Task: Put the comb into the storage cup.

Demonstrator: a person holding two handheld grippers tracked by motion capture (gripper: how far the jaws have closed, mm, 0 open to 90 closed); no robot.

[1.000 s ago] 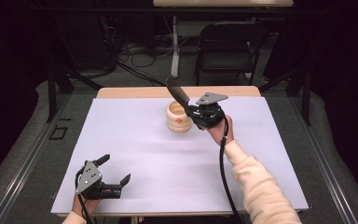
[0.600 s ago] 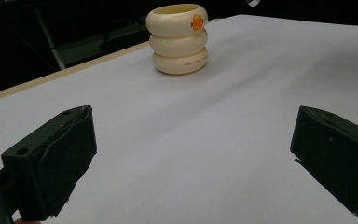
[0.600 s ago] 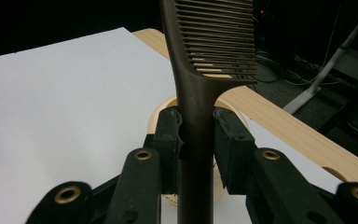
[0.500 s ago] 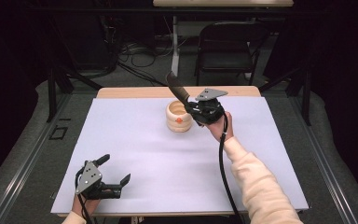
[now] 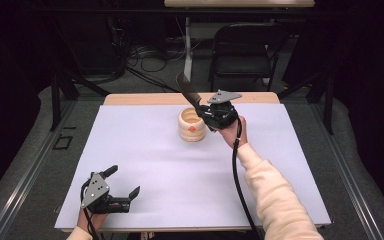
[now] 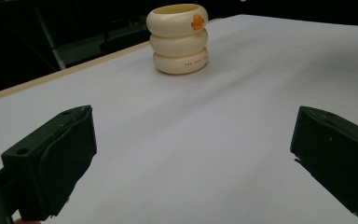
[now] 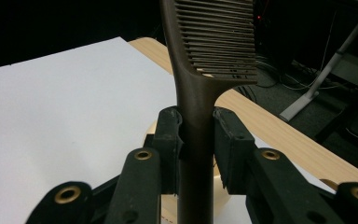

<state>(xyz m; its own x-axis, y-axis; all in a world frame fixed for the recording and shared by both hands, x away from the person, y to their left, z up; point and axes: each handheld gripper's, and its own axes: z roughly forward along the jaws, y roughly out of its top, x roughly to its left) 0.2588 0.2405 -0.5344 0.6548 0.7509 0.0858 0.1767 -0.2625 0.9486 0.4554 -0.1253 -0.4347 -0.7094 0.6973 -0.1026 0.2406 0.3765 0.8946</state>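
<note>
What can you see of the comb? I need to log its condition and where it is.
The comb is dark brown, plastic by its look, with a slim handle widening into a row of fine teeth on one side. No damage is visible. The right gripper clamps its handle between both pads, teeth end raised and tilted away over the table's far edge. In the high view it sits just above the cream holder, touching nothing but the gripper.

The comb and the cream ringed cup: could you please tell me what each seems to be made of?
The comb looks like dark brown moulded plastic, semi-matte, with fine even teeth and a soft sheen on its handle. The cream ringed cup seems glossy plastic or perhaps glazed ceramic: smooth highlights, printed lettering and an orange mark.
</note>
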